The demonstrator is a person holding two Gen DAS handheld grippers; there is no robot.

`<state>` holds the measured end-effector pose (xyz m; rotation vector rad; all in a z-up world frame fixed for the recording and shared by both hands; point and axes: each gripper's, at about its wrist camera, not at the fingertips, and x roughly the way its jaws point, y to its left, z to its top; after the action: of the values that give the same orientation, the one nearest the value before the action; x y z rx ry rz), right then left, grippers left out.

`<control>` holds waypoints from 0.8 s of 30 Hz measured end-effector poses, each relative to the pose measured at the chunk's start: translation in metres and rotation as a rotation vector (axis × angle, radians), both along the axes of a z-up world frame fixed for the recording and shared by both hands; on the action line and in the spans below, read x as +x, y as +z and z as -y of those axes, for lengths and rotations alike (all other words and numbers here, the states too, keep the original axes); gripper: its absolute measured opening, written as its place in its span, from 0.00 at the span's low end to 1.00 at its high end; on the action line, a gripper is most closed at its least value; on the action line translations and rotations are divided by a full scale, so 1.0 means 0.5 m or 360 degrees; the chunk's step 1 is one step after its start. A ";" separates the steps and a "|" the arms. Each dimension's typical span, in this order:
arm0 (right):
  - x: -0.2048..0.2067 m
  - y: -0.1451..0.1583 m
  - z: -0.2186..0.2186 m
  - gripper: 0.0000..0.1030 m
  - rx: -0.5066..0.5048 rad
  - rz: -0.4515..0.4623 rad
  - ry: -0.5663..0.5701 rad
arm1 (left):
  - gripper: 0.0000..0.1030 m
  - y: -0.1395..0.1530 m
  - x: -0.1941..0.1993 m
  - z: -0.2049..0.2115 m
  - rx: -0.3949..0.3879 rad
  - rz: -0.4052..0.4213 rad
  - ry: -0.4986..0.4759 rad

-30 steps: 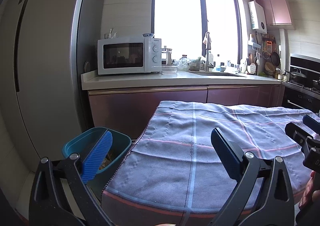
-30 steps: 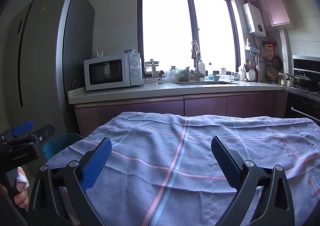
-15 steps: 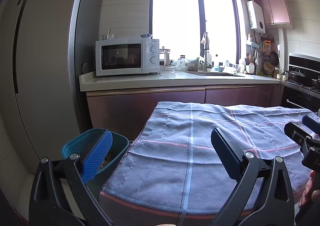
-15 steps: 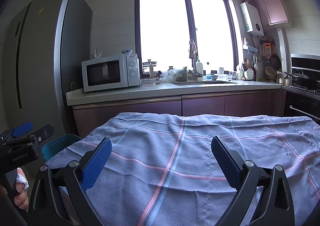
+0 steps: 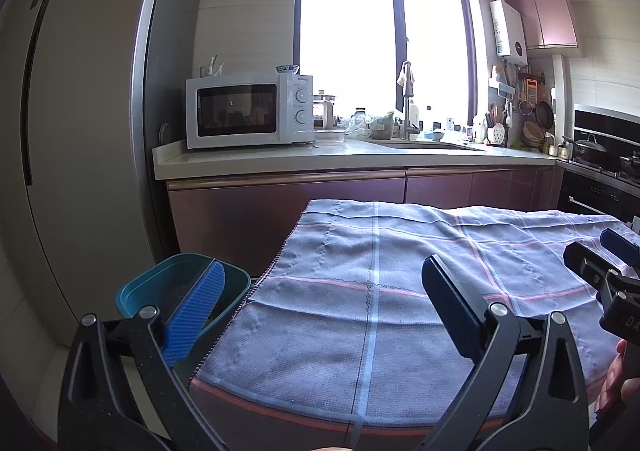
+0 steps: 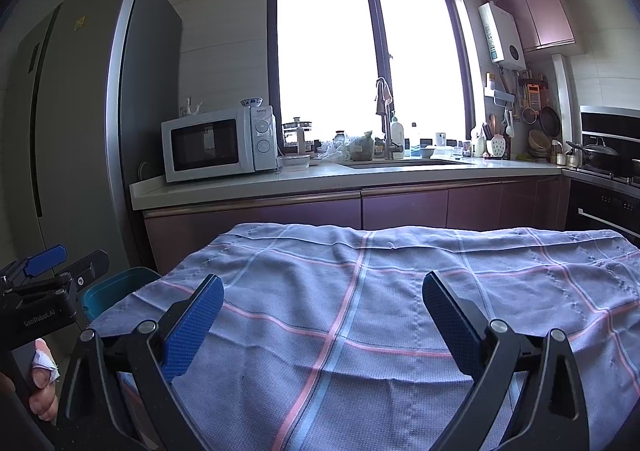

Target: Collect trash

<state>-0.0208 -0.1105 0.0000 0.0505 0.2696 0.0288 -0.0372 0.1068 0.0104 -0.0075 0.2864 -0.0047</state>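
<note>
Woven cloth tablecloth point(image 6: 360, 331), glossy plastic bin point(image 5: 152, 291), brushed-metal fridge point(image 5: 80, 131), matt counter point(image 5: 360, 159)

The left gripper point(image 5: 320, 303) and the right gripper point(image 6: 322, 309) were both held level with jaws spread wide and nothing between them, the right one just beside the left.

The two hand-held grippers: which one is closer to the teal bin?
The left hand-held gripper. Its left finger overlaps the teal bin at the cloth-covered table's left edge; the right hand-held gripper hovers over the cloth.
</note>
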 end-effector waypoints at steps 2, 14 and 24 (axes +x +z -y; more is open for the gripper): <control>-0.001 0.000 0.001 0.93 0.0002 0.0004 -0.0005 | 0.94 -0.001 0.001 0.002 0.0000 0.0001 -0.0003; -0.006 -0.001 0.009 0.93 0.0012 0.0012 -0.0018 | 0.94 -0.003 0.004 0.002 -0.0004 0.0011 -0.0004; -0.007 0.001 0.011 0.93 0.0018 0.0013 -0.0021 | 0.94 -0.001 0.002 0.007 0.0006 0.0036 -0.0006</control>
<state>-0.0244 -0.1158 0.0004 0.0632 0.2607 0.0174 -0.0360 0.1031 0.0100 -0.0034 0.2636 -0.0078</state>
